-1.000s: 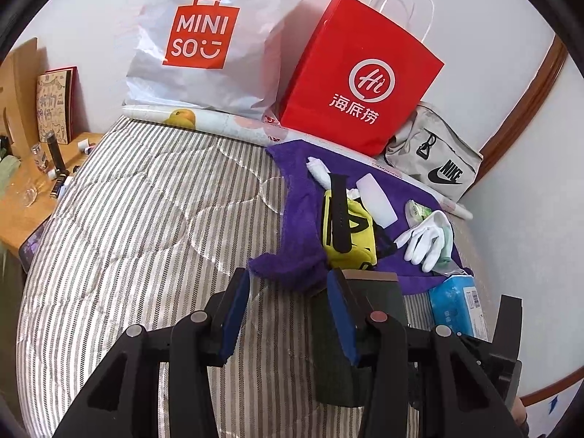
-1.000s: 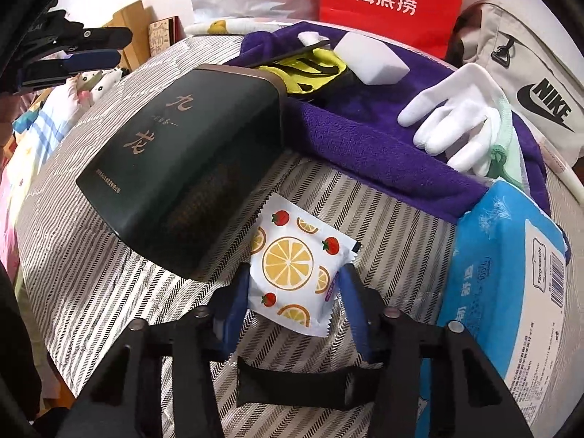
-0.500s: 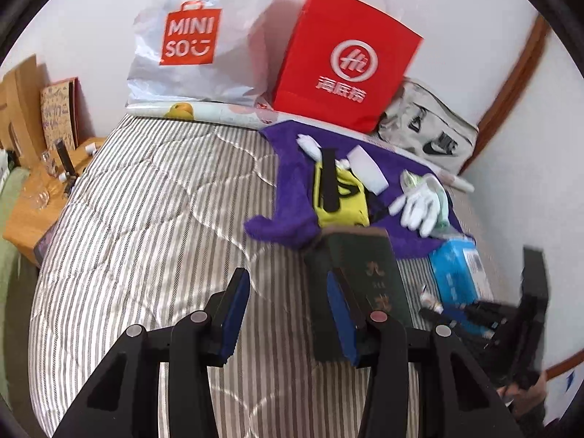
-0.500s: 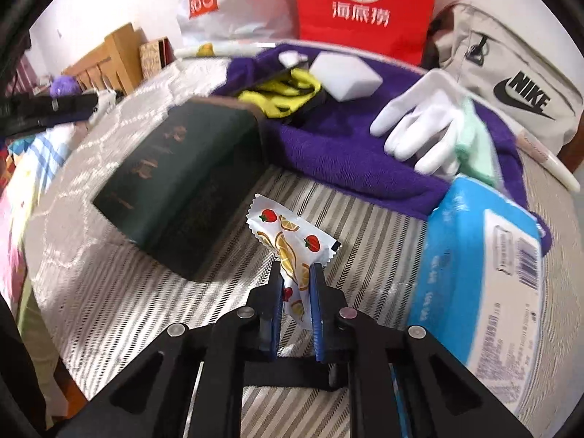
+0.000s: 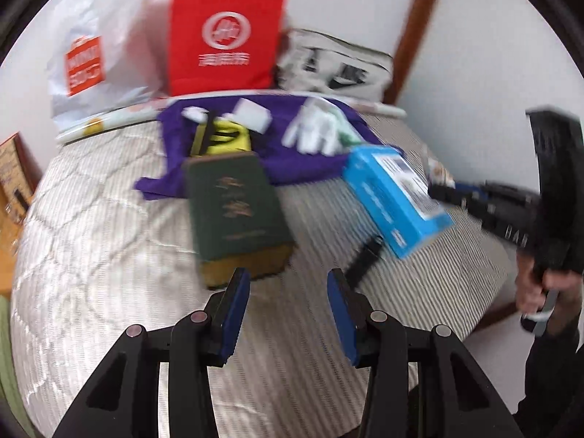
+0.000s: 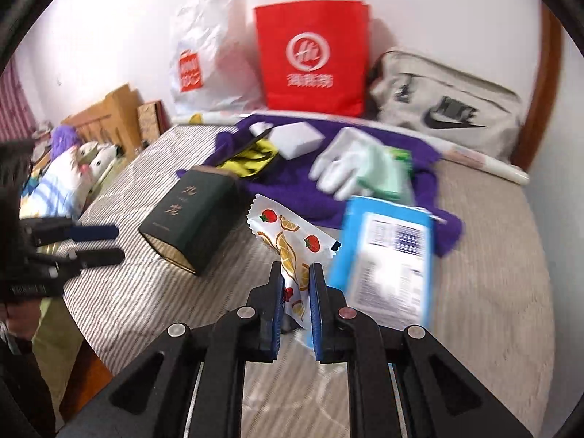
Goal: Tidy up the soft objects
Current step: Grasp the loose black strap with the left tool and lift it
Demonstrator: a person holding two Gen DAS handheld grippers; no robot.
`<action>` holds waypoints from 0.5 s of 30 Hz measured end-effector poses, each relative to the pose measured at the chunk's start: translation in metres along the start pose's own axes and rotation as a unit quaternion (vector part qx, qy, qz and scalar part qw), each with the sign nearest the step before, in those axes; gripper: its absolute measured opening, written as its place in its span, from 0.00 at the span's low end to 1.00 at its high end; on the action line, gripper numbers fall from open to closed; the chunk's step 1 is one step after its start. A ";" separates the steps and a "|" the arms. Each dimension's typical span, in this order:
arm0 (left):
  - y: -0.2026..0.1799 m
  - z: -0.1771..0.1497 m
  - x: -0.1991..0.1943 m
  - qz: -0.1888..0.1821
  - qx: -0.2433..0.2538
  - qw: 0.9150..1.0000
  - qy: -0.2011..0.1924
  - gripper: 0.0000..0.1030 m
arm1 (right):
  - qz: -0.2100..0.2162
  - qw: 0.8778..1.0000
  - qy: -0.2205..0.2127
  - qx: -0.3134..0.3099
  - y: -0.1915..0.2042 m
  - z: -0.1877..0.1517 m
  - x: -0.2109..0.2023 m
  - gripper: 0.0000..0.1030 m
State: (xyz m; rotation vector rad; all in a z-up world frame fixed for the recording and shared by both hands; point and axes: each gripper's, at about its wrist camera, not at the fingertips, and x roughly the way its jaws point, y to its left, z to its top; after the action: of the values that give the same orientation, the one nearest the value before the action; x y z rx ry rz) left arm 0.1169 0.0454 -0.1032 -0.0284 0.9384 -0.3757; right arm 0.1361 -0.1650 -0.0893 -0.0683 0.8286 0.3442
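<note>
Left wrist view: left gripper [image 5: 288, 292] jaws apart, empty, above the striped bed [image 5: 109, 255]; dark green box [image 5: 237, 211] just ahead, blurred.
Right wrist view: right gripper [image 6: 295, 281] clamped on fruit-print sachet [image 6: 288, 241], apparently lifted off the bed beside the blue pack [image 6: 390, 262].

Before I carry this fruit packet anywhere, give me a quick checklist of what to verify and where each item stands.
1. Right claw shut on the fruit-print packet: ok.
2. Packet lifted clear of the striped mattress: ok.
3. Left claw open with nothing between its pads: ok.
4. Dark green box out of the left claw's grasp: ok.
5. Blue wipes pack clear of the packet: cannot tell, they overlap in view.
</note>
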 end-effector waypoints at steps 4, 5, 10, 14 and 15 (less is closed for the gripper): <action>-0.027 -0.006 0.018 -0.017 0.021 0.999 0.017 0.41 | -0.007 0.999 -0.011 0.030 -0.026 -0.008 -0.012 0.12; -0.033 -0.006 0.025 -0.020 0.027 0.999 0.024 0.41 | -0.010 0.999 -0.014 0.036 -0.032 -0.011 -0.014 0.12; -0.061 -0.009 0.058 -0.009 0.072 0.996 0.055 0.41 | -0.008 0.998 -0.025 0.059 -0.053 -0.023 -0.021 0.13; -0.071 -0.006 0.076 0.000 0.098 0.993 0.069 0.41 | -0.005 0.997 -0.026 0.068 -0.068 -0.030 -0.020 0.13; -0.073 -0.004 0.080 -0.001 0.103 0.992 0.070 0.41 | -0.008 0.997 -0.026 0.070 -0.072 -0.031 -0.019 0.13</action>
State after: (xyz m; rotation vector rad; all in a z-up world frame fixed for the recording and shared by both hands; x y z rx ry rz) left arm 0.1341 -0.0485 -0.1550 0.1881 1.0345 -0.4785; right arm 0.1260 -0.2439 -0.1019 0.0648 0.7978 0.2699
